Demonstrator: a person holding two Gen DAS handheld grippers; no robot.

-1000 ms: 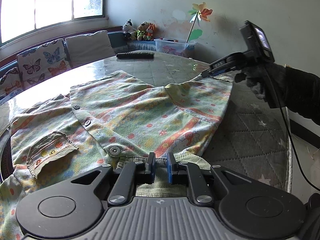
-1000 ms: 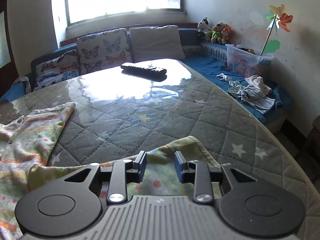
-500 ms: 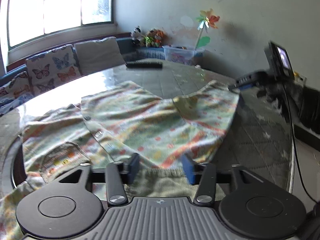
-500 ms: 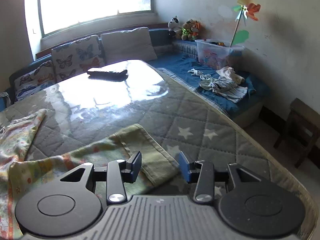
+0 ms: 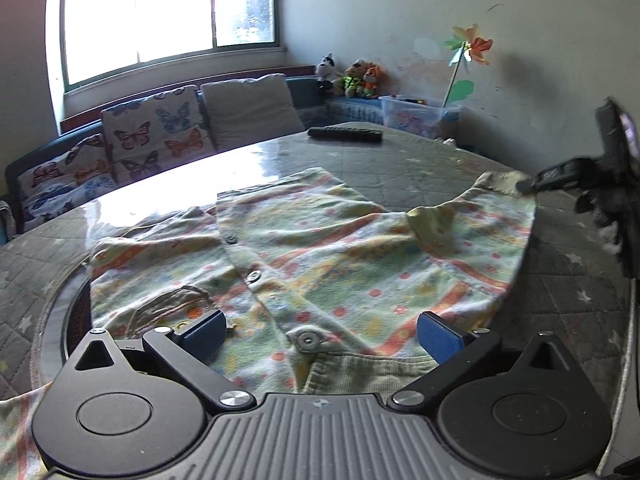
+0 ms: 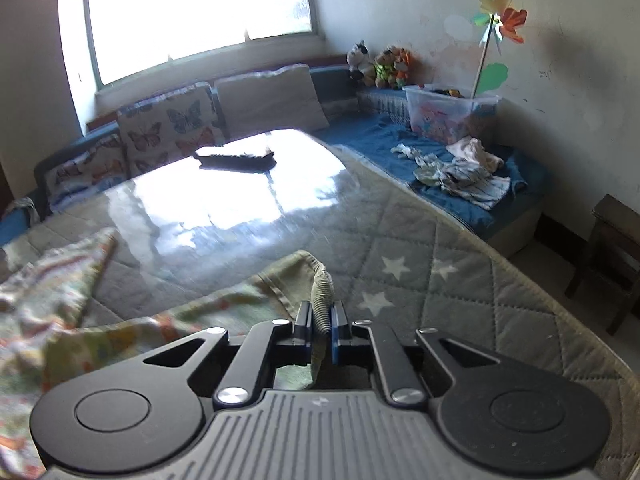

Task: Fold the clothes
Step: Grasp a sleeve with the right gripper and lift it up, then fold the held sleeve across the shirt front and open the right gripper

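A pale yellow-green child's shirt (image 5: 340, 256) with coloured dots, snaps and a small pocket lies spread on the quilted table (image 5: 420, 168). My left gripper (image 5: 320, 334) hovers open and wide over the shirt's near ribbed hem (image 5: 360, 372), holding nothing. My right gripper (image 6: 319, 318) is shut on a ribbed cuff (image 6: 322, 292) of the shirt (image 6: 224, 308), which stands up pinched between the blue pads. In the left wrist view the right gripper (image 5: 532, 186) shows at the far right, pulling that corner of the cloth taut, with a gloved hand (image 5: 612, 208) behind it.
A black remote (image 5: 345, 134) lies at the table's far side. A sofa with butterfly cushions (image 5: 152, 136) runs behind the table. A blue bench carries loose clothes (image 6: 460, 172) and a plastic bin (image 6: 444, 114). A dark stool (image 6: 612, 256) stands right of the table edge.
My left gripper let go of the ribbed hem and opened wide, rising a little. My right gripper went from open to shut on the ribbed cuff.
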